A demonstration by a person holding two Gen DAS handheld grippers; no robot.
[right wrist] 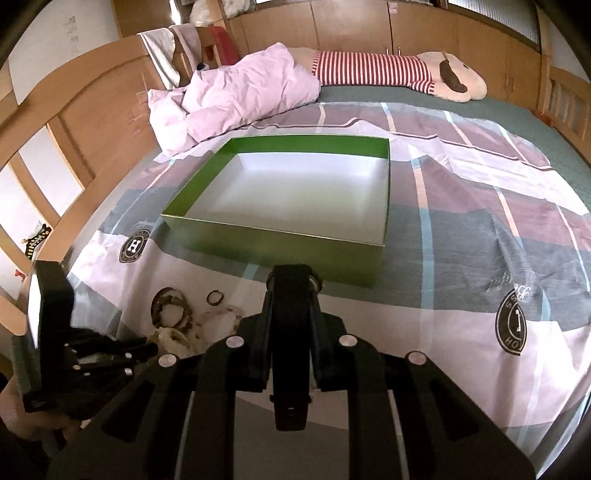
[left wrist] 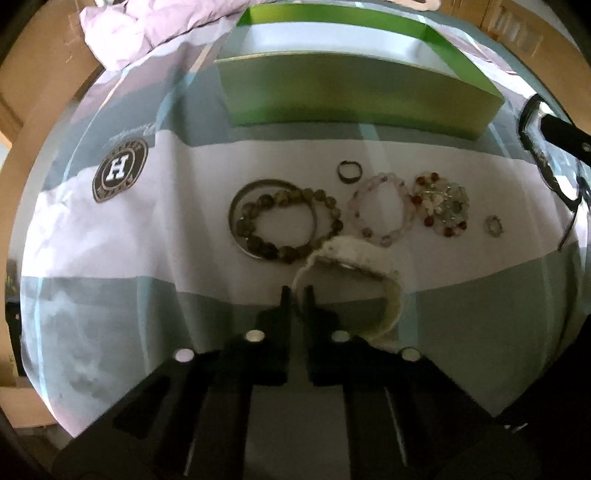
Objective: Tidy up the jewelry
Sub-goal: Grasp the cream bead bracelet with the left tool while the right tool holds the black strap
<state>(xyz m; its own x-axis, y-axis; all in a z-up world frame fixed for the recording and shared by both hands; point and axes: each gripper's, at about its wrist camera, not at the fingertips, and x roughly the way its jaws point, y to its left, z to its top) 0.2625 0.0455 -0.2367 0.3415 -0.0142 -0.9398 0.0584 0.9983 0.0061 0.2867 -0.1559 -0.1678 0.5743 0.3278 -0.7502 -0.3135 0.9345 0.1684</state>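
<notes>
Ahead of the right gripper point(right wrist: 291, 295), clamped on a black watch point(right wrist: 290, 354), lies the green box point(right wrist: 280, 236); left gripper point(left wrist: 297, 295) pinches the white bracelet point(left wrist: 354, 266).

Home bedroom, bed with patterned duvet point(right wrist: 461, 206), plush toy point(right wrist: 399, 74), wooden wardrobes point(right wrist: 424, 26)
</notes>
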